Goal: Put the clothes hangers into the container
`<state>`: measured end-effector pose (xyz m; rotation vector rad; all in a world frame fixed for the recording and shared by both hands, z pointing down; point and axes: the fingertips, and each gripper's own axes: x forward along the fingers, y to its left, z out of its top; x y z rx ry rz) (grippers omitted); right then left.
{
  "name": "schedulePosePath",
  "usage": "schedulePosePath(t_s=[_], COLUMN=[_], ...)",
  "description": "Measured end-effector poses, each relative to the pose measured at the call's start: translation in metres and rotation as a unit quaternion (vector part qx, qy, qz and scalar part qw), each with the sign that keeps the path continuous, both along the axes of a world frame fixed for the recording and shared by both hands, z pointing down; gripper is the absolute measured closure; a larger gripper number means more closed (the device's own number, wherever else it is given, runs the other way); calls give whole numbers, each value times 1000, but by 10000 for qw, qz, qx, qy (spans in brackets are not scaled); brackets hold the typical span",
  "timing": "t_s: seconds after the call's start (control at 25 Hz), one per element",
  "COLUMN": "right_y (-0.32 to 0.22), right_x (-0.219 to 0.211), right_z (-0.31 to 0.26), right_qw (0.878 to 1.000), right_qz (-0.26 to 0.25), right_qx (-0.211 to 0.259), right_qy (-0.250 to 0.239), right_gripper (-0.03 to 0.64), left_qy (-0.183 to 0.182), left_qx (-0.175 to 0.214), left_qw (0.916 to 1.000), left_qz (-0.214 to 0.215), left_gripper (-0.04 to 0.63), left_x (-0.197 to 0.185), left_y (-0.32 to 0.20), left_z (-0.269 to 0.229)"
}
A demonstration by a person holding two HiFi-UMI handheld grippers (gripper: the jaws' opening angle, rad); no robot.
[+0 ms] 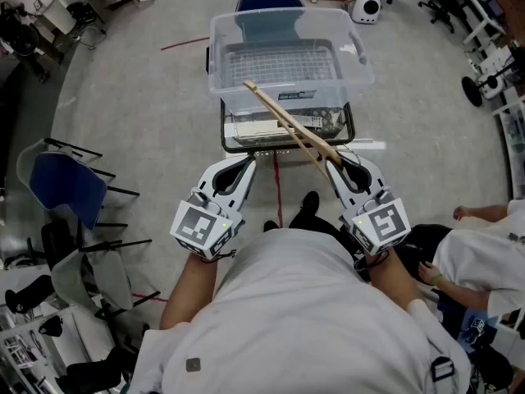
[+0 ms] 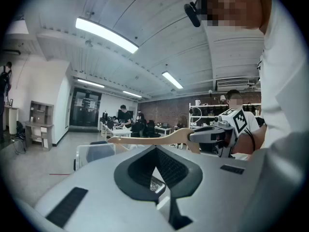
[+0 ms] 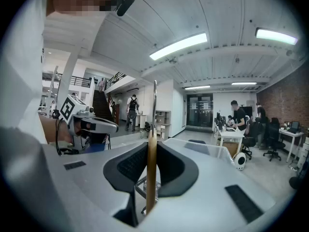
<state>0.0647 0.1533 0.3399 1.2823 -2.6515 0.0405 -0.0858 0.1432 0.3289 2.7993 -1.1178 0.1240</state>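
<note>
The right gripper [image 1: 338, 167] is clamped on a wooden clothes hanger [image 1: 287, 125], whose free arm reaches far-left over the near rim of the clear plastic container [image 1: 361, 68], presumably for lowering in. The left gripper [image 1: 244, 164], near left, is closed and empty

Bright, even light from ceiling strip lights [image 3: 178, 46]; fisheye-bent edges, dark corners.

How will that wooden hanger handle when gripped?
Probably stiff: the wooden hanger juts straight from the right gripper with no sag. Most of its length overhangs the jaws, so it may pivot in the grip. Thin wood, likely light.
</note>
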Motion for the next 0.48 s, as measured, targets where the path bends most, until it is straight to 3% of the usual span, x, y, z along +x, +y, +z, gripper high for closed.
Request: schedulePosePath(t_s=[0.48], right_y=[-45], right_x=[41], right_z=[5], right_qw=[9999], right_qz=[5], right_qx=[-112], right_qy=[-119], right_gripper=[549], left_qy=[-81], left_qx=[-75], left_qw=[9999], left_qz=[47], left_gripper=[578], left_x=[41], left_y=[-45], left_z=[7])
